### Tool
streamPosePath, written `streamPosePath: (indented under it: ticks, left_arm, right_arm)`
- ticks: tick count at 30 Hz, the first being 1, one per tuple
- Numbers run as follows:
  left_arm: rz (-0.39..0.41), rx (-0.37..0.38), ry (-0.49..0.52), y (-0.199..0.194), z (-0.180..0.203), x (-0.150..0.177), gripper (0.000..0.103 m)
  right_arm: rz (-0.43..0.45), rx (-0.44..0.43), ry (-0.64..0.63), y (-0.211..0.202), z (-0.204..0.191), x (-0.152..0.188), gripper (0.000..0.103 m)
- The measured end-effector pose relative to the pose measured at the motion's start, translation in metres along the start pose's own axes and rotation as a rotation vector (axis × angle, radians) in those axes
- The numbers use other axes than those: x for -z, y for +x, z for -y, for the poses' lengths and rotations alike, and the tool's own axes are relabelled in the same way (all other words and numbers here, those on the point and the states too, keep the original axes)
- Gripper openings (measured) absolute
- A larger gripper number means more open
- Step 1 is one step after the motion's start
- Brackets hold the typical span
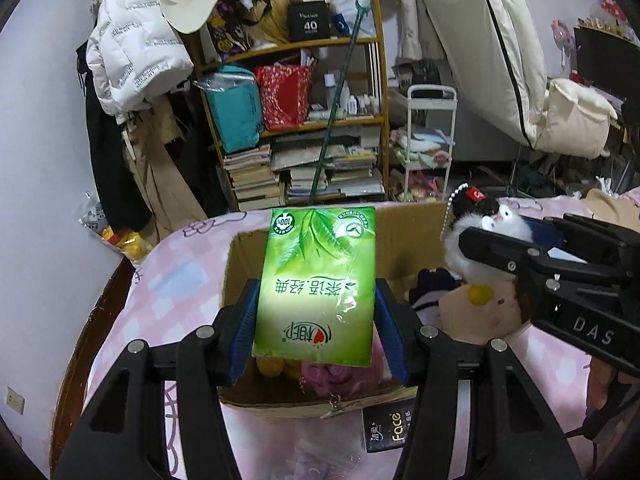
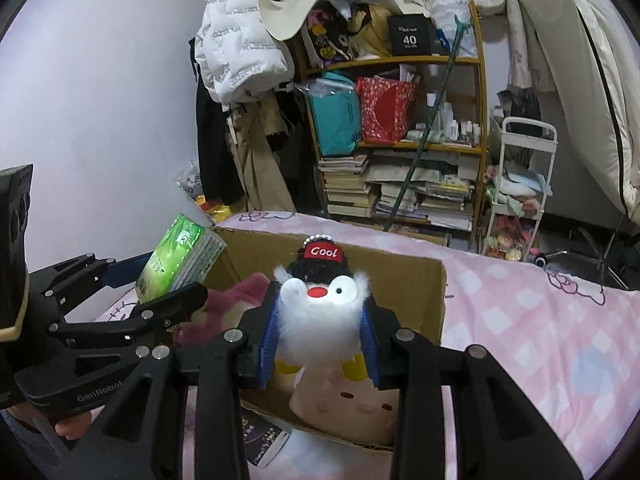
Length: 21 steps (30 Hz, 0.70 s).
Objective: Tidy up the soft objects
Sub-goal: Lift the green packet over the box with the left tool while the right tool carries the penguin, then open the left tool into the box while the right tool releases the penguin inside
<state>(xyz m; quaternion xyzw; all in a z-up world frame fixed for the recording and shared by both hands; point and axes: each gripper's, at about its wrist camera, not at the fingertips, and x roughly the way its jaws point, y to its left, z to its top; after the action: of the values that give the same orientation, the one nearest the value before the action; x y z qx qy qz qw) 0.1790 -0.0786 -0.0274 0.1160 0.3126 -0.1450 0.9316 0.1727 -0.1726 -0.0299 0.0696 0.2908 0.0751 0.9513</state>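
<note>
- The left gripper (image 1: 316, 312) has its fingers (image 1: 244, 320) clamped on a green tissue pack (image 1: 318, 284), held above the near-left part of the cardboard box (image 1: 404, 232).
- The right gripper (image 2: 320, 332) grips a white penguin plush (image 2: 320, 304) in a red "Cool" cap between its fingers (image 2: 270, 340), over the box's right half.
- Inside the box lie a pink plush (image 1: 332, 374), a beige pillow toy (image 2: 356, 404) and dark fabric (image 1: 434, 284).
- The box sits on a pink checked bed (image 2: 520, 320); beyond it stands a bookshelf (image 2: 400, 140).
</note>
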Motion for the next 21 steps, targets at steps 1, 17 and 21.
streamPosePath:
  ticks: [1,17,21]
  left_arm:
    - [-0.006,-0.002,0.002,0.002,0.001,0.001,0.055]
    - [-0.011,-0.052,-0.037,-0.003,-0.010,0.004,0.075]
    - [0.003,-0.076,-0.043,-0.015,-0.013,0.004,0.083]
  right_arm:
    - [-0.003,0.001,0.002,0.001,0.001,0.000,0.038]
    - [-0.042,-0.006,0.053,0.003,0.007,0.008,0.060]
    - [-0.033,0.000,0.058,-0.006,0.002,0.009,0.071]
